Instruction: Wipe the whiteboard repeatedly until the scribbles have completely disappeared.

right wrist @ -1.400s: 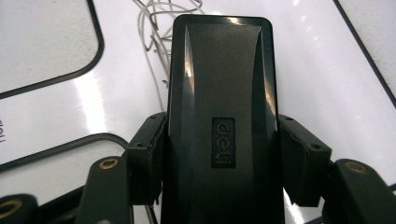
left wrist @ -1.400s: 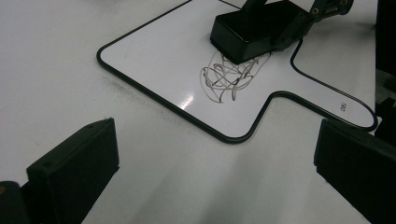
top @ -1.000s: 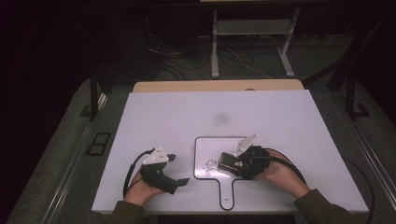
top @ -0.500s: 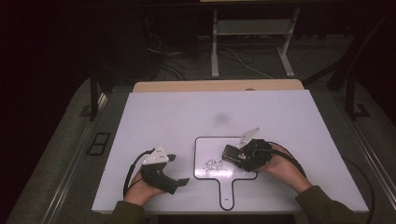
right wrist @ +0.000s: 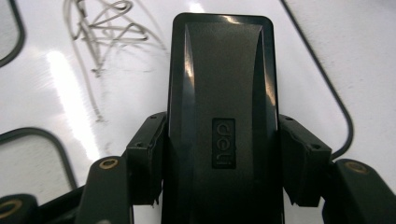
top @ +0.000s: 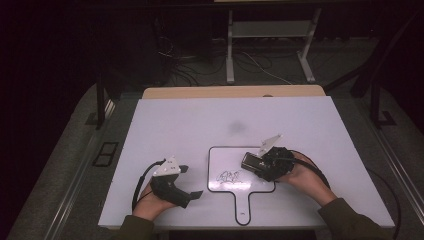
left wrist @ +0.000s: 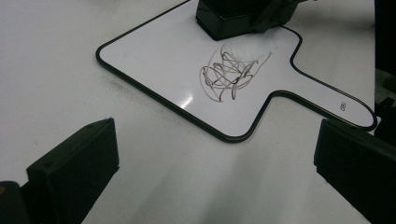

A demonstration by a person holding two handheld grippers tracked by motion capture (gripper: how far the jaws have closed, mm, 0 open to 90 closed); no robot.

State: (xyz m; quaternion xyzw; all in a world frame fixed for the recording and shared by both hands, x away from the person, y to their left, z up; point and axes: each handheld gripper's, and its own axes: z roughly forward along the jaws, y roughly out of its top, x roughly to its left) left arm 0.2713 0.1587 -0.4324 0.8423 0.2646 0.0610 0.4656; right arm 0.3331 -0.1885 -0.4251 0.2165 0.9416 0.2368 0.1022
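A small paddle-shaped whiteboard (top: pixel 220 160) with a black rim lies on the table near its front edge, its handle toward the person. A dark scribble (top: pixel 229 176) (left wrist: pixel 229 74) marks its lower middle. My right gripper (top: pixel 260 164) is shut on a black eraser block (right wrist: pixel 222 107) (top: pixel 251 162), which rests on the board just right of the scribble (right wrist: pixel 107 23). The jaws clamp the eraser's two long sides. My left gripper (top: pixel 192 182) rests on the table left of the board (left wrist: pixel 154 51), jaws wide open with nothing between them.
The white table top (top: pixel 200 125) reaches far back to a wooden strip (top: pixel 230 92). Cables trail from both grippers over the front of the table. Dark floor, cables and a metal stand (top: pixel 270 30) lie beyond it.
The right gripper with the eraser has shifted slightly up the board, away from the person. The left gripper has stayed where it was.
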